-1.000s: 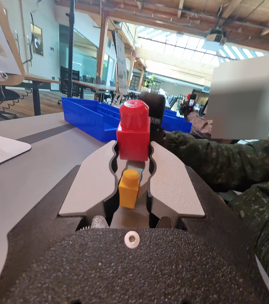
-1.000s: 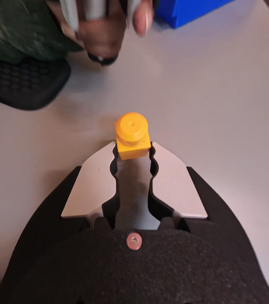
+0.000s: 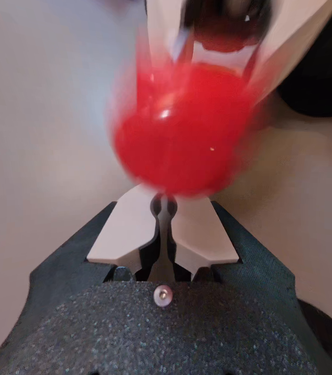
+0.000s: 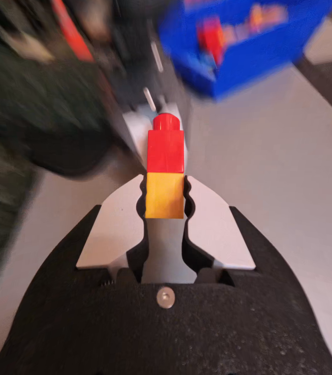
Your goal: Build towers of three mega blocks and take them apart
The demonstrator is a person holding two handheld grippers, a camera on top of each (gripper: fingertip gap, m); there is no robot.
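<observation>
The right gripper (image 4: 164,195) has its jaws clenched on the yellow block (image 4: 164,196), with the red block (image 4: 165,151) stacked on it, above the grey counter (image 4: 262,162). The left gripper (image 3: 164,199) shows jaws nearly closed and apparently gripping nothing, the blurred red block just beyond its tips. A blue bin (image 4: 252,67) sits behind.

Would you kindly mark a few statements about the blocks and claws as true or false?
1. The red plastic block is stacked on the yellow plastic block. True.
2. The right claw grips the red block. False: it grips the yellow one.
3. The tower has three blocks. False: only two.
4. The blue plastic bin holds coloured pieces. True, though they are blurred.
</observation>
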